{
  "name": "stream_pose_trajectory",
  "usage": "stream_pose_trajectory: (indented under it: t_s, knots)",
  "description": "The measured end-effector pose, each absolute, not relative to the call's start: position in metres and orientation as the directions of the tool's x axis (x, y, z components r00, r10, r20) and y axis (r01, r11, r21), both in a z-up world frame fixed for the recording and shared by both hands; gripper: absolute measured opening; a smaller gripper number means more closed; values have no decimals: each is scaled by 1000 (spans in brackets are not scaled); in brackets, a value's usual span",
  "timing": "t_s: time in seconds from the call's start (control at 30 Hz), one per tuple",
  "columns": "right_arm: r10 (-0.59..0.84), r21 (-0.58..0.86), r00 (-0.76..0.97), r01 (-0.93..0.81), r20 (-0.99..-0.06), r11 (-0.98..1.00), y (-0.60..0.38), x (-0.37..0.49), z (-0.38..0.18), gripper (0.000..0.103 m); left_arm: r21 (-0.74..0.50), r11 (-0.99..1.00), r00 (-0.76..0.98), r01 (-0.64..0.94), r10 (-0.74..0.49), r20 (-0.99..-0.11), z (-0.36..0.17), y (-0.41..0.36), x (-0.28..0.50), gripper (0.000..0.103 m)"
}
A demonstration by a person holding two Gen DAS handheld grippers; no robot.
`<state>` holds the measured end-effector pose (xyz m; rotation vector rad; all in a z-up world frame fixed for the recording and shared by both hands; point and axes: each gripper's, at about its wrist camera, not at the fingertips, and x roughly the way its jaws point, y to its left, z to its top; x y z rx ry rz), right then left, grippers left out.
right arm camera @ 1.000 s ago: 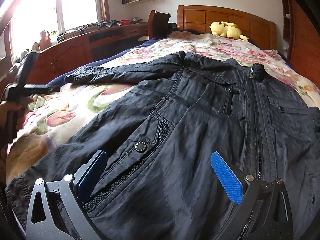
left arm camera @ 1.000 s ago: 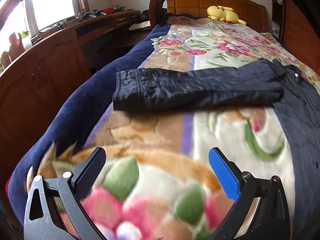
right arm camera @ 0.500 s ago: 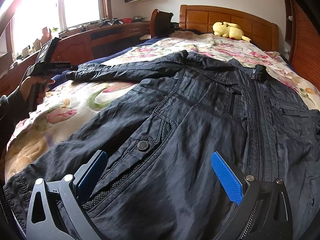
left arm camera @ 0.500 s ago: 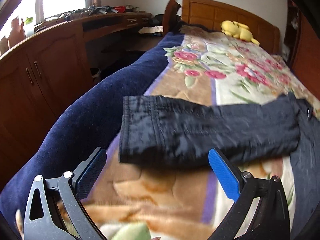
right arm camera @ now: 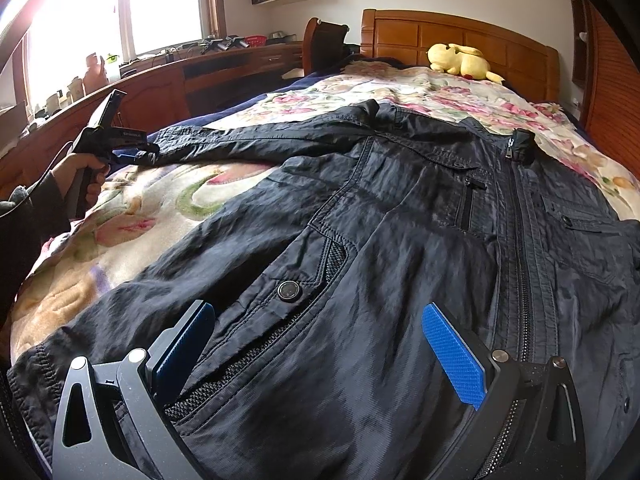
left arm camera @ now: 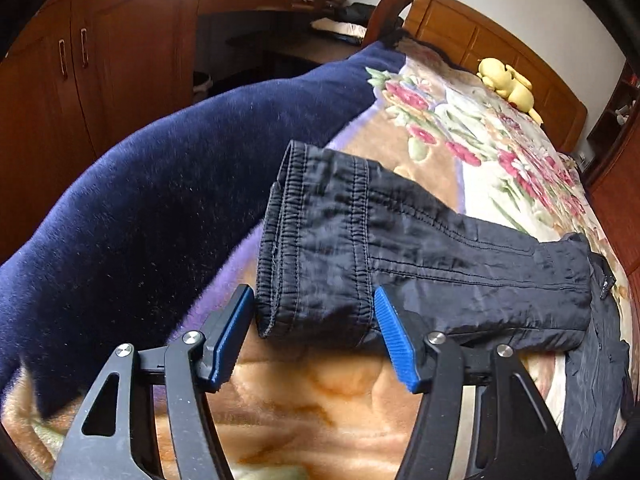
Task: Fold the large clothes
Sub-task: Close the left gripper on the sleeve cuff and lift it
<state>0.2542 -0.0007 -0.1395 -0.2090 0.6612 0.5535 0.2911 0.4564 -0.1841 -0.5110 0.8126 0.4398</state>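
Left wrist view: your left gripper (left arm camera: 314, 336) is closing around the jacket (left arm camera: 420, 264) sleeve's cuff (left arm camera: 316, 272), pads not yet pressing it.

Right wrist view: your right gripper (right arm camera: 316, 348) hovers spread wide over the jacket's near front, grasping nothing; the jacket lies flat on the floral blanket (right arm camera: 160, 200).

Left gripper (left arm camera: 314, 328) with jaws closing around the elastic cuff (left arm camera: 308, 264) of a dark jacket sleeve (left arm camera: 460, 264); the pads appear just short of contact. The sleeve lies across a floral blanket (left arm camera: 460, 136) on the bed. A yellow plush toy (left arm camera: 506, 82) rests near the wooden headboard (left arm camera: 480, 36).
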Motion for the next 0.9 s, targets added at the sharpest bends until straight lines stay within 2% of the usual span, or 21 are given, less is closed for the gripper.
stream_pose_trajectory:
  t_s: [0.07, 0.1, 0.17, 0.27, 0.4, 0.7, 0.9]
  knots:
    - [419, -11, 652, -549, -632, 836, -1, 254, -139, 103, -260, 792, 605, -552, 166, -779, -185, 456, 293, 63]
    - [419, -11, 652, -549, -632, 836, -1, 254, -139, 103, -256, 797, 602, -547, 162, -782, -186, 454, 295, 58]
    - [419, -11, 652, -549, -632, 836, -1, 254, -139, 103, -276, 808, 605, -521, 121, -787, -187, 452, 301, 34]
    - [419, -11, 652, -549, -632, 836, -1, 254, -139, 103, -250, 828, 595, -503, 121, -794, -183, 443, 307, 22]
    - [419, -12, 652, -549, -631, 836, -1, 254, -139, 103, -217, 854, 615, -474, 144, -776, -158, 421, 308, 14]
    - [428, 10, 654, -540, -624, 841, -9, 249, -132, 103, -174, 943, 748, -284, 104, -655, -51, 316, 305, 12]
    - [432, -30, 668, -562, -606, 826, -22, 232, -116, 103, -138, 984, 793, -114, 6, -609, -5, 225, 303, 12]
